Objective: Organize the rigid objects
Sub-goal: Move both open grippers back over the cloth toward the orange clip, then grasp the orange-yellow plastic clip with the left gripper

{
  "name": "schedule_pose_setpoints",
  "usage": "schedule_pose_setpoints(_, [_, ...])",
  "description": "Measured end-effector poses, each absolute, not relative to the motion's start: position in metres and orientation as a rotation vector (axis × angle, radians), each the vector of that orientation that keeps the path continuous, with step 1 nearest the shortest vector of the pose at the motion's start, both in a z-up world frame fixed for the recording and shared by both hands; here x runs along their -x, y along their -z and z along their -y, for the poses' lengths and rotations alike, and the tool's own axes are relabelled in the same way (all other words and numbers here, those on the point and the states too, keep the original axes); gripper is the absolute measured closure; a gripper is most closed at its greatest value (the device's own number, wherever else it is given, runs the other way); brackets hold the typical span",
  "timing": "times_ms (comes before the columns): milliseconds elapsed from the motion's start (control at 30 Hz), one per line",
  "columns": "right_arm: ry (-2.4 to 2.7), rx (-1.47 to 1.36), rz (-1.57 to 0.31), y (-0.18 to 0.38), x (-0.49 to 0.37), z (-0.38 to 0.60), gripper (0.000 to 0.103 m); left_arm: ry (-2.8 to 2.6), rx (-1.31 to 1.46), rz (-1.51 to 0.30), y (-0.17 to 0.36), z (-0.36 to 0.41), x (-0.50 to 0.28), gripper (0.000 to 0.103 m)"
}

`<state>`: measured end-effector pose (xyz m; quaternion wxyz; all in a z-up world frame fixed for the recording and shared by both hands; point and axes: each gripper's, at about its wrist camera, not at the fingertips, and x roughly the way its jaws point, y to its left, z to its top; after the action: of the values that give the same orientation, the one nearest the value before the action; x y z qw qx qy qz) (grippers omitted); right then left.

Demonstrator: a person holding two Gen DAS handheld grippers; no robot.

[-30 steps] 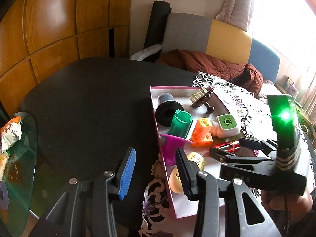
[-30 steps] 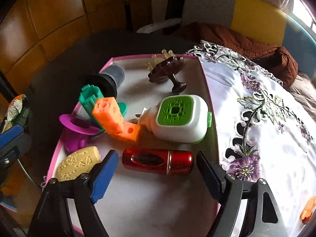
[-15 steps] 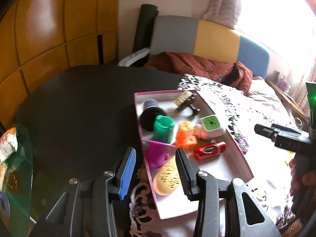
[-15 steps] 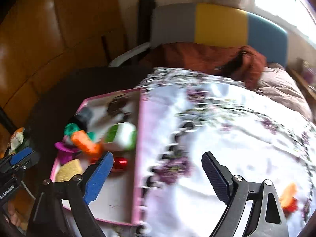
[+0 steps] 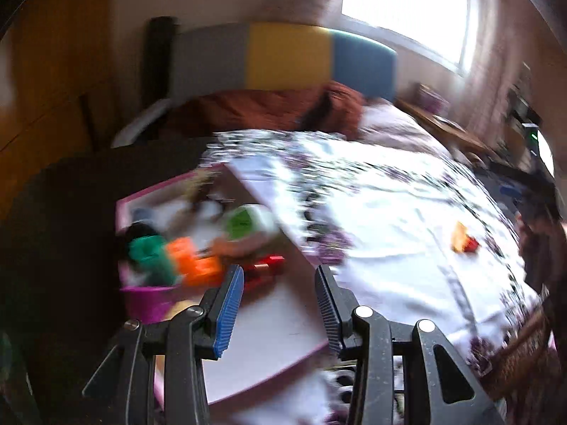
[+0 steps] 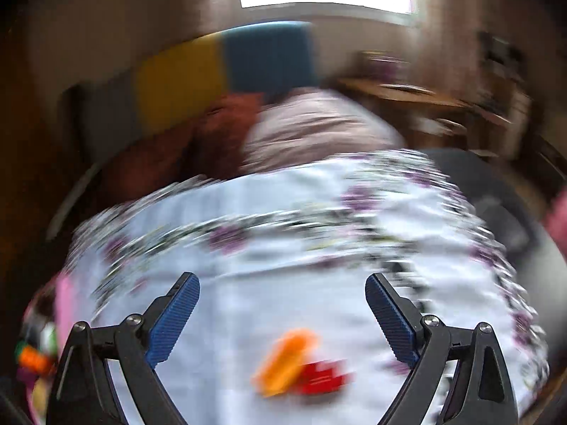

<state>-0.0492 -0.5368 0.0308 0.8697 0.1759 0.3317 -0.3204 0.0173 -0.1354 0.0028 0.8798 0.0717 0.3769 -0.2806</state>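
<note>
One pink-rimmed flat tray [image 5: 152, 196], left of and beyond the left gripper. In it, blurred: one green ribbed plastic piece [image 5: 147, 253], one orange holed block [image 5: 193, 260], one white box with green top [image 5: 248, 221], one shiny red cylinder [image 5: 265, 267], one purple cup-shaped piece [image 5: 149, 299]; others too smeared to count. One white floral tablecloth [image 6: 283, 241]. Between the right gripper's fingers: one orange oblong piece [image 6: 283, 357], one red piece [image 6: 324, 375], touching.
</note>
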Motion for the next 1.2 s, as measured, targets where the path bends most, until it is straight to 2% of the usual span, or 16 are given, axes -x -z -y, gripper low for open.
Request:
schedule_pose_setpoints(167, [0.828,-0.609,-0.613,-0.015,0.086,0.588,0.008,0.766,-0.227,-0.814,0.005,0.2,-0.007,0.061])
schedule_pose_setpoints(667, [0.834,-0.751,-0.565,-0.009,0.106,0.602,0.007,1.111,-0.327,-0.941,0.033,0.378,0.002,0.061])
schedule_pose_setpoints(1200, [0.786,-0.866,-0.548,0.0,0.112,0.612,0.006,1.177,-0.396,-1.037,0.075,0.481,-0.008,0.061])
